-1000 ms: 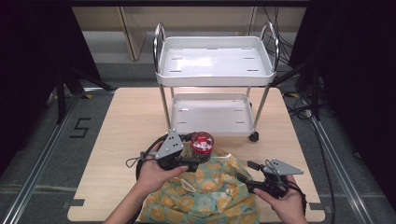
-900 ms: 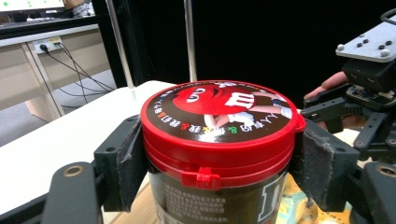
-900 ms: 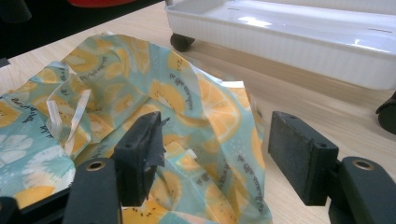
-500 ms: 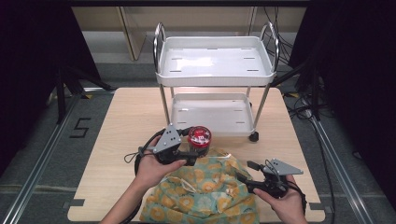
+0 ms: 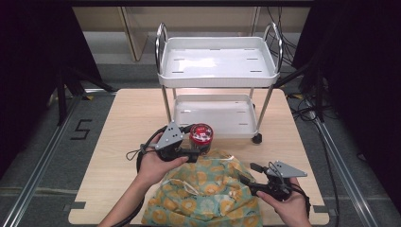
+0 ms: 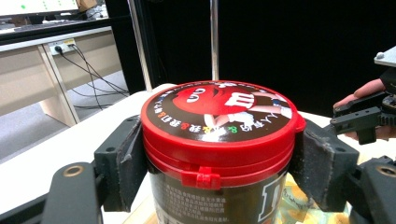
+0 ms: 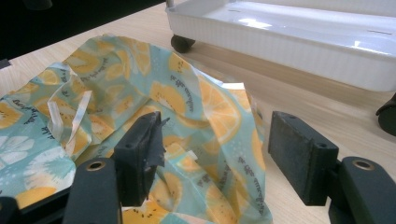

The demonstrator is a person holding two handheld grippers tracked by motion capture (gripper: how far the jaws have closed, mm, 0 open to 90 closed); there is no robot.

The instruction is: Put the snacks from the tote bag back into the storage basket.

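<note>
One red-lidded jar (image 6: 219, 140) clamped between left hand-held gripper (image 6: 219, 172) jaws, upright.

A white two-shelf cart (image 5: 217, 75) stands at the far middle of the wooden table (image 5: 113, 137), its chrome legs and lower tray blocking the way forward. Bare tabletop lies open to the left and right of the cart. Near the front edge, a crumpled lemon-print bag (image 5: 208, 194) covers the middle. A red-lidded candy jar (image 5: 201, 137) sits between bag and cart, leaving only a narrow gap before the lower tray.
</note>
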